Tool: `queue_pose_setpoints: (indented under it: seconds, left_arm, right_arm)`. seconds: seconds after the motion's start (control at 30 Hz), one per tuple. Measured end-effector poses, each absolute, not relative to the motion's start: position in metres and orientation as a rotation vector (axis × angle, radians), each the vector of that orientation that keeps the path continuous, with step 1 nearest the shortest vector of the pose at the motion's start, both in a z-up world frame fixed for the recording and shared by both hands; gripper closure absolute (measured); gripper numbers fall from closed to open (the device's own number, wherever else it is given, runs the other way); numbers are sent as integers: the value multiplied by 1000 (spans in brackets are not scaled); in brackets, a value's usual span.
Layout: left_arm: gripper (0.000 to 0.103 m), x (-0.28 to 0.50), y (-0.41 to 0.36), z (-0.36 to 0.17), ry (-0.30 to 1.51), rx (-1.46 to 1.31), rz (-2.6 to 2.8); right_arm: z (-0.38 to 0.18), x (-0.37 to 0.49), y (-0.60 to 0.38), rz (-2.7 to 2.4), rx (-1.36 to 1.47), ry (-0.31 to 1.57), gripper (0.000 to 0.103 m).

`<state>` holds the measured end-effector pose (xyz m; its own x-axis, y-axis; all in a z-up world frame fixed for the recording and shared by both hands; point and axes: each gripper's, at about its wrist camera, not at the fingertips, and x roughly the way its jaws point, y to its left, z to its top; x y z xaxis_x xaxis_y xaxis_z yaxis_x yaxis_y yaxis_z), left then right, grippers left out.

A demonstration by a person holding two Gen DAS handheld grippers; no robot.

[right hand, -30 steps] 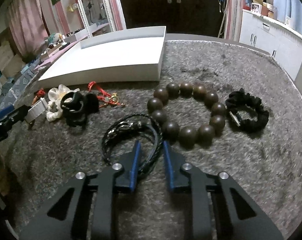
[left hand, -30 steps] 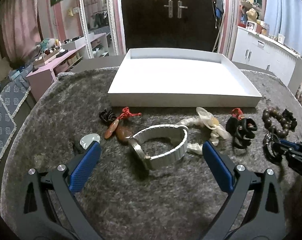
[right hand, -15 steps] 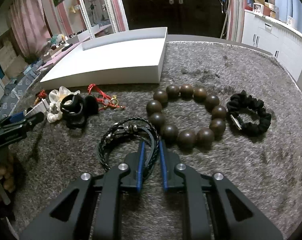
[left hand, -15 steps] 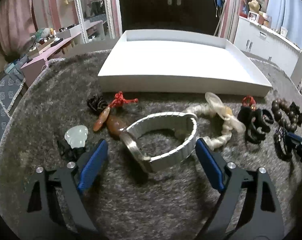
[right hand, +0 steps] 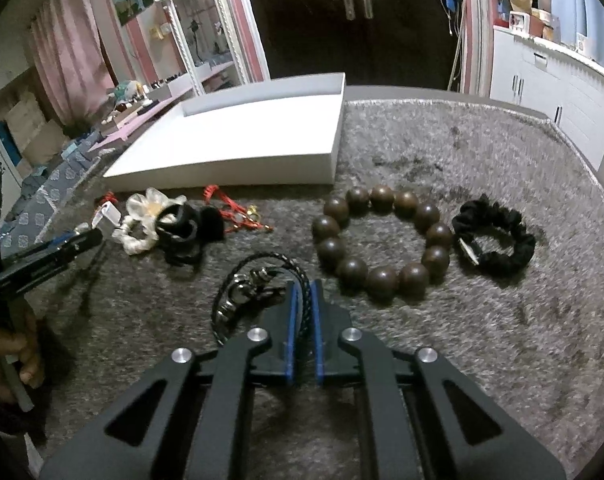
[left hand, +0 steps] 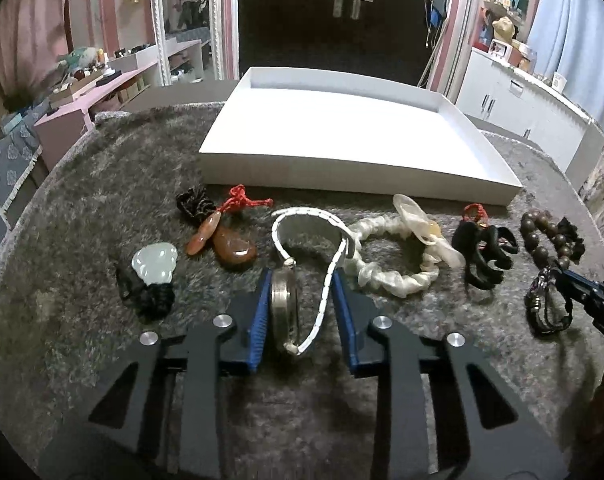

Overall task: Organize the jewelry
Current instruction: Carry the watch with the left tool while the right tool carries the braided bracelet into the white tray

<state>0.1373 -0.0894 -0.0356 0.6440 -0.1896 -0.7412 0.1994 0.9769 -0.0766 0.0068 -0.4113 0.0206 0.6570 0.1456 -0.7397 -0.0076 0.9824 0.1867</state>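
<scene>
Blue-padded fingers of the left hand-held gripper [left hand: 300,286], spread wide around the watch [left hand: 302,276] a second ago, have now closed in and clamp it: one pad presses the steel case, the other the white strap, squeezing the loop narrow. The right hand-held gripper [right hand: 303,300] has also tightened since then, and its pads now pinch the braided black bracelet [right hand: 258,288] with only the cord between them. Both pieces still lie on the grey fuzzy worktop [left hand: 82,208], on the near side of the white tray [left hand: 341,136] that sits toward the far edge.

Only the left view shows the pale jade pendant [left hand: 154,263] and the two amber stones [left hand: 226,242] on a red cord toward the worktop's left edge, and the full white scrunchie [left hand: 397,256] just right of the watch. Only the right view shows the whole ring of dark wooden beads [right hand: 381,240] and the black scrunchie [right hand: 495,236] touching it, near the right edge; the watch is mostly hidden there
</scene>
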Motion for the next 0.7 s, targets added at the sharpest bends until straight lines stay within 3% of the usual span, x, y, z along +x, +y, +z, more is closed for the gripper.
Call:
queue_pose_setpoints:
  seconds: [0.33,0.7]
  left_arm:
    - [85,113,-79,-30,841,7,-237]
    - [85,110,-73,-5,788,29,-242]
  right_arm:
    - [45,-13,-407,96,171,795,97]
    - [78,-13,-405,99,160,717,97]
